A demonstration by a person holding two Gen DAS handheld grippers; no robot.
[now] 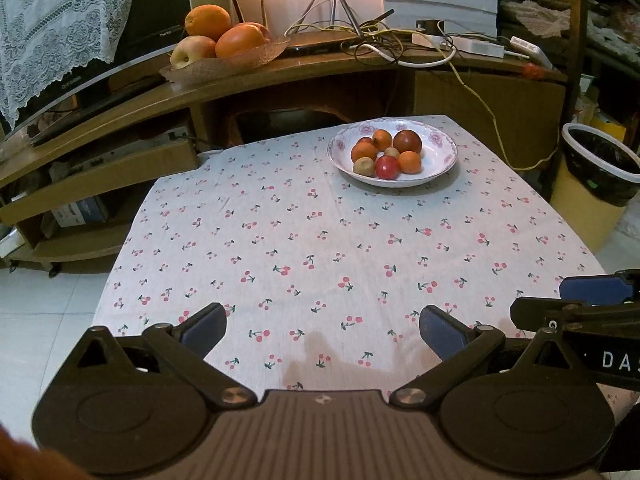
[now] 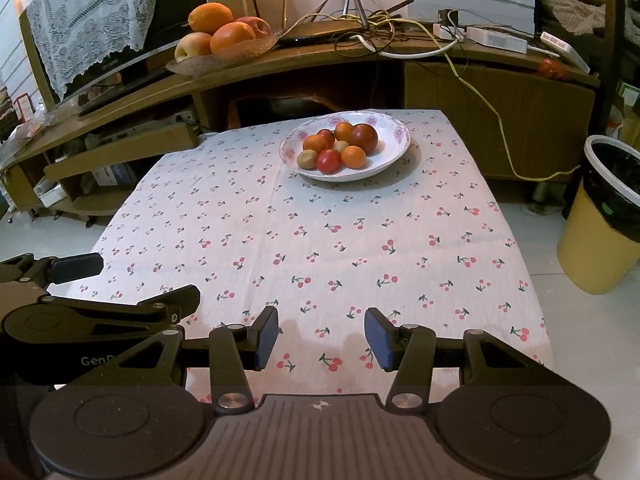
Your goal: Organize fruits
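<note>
At the far left, a lace cloth (image 1: 60, 28) was seen draped over a dark screen (image 1: 132, 52) on a wooden shelf unit (image 1: 320, 68). Next along that shelf, a shallow glass dish (image 1: 224, 62) was loaded with two oranges (image 1: 208, 20) and an apple (image 1: 192, 51), and to its right a tangle of cables (image 1: 384, 36) was spread along the shelf top.

In front of the shelf, a table was covered by a cherry-print tablecloth (image 1: 320, 248). The left gripper (image 1: 320, 330) was held low over the near edge of the cloth, its blue-padded fingers (image 1: 202, 330) spread wide apart with nothing between them. In the right wrist view, the same tool (image 2: 136, 280) was seen from the side at the left edge.

Toward the far side of the table, a white floral bowl (image 1: 440, 160) was set on the cloth, well apart from both tools. The small fruits (image 1: 386, 152) were gathered inside it: several orange ones, a dark red one (image 1: 407, 141) at the back, a bright red one (image 1: 387, 167) at the front, and two pale brownish ones.

The right gripper (image 2: 321, 338) was held just beside the left one, also over the near edge, its jaws parted to a moderate gap and empty; its pads (image 2: 380, 338) were clear of the cloth's fruit bowl.

At the far right, a yellow bin (image 2: 596, 248) with a black liner was stood on the tiled floor (image 2: 580, 340) beside the table.
</note>
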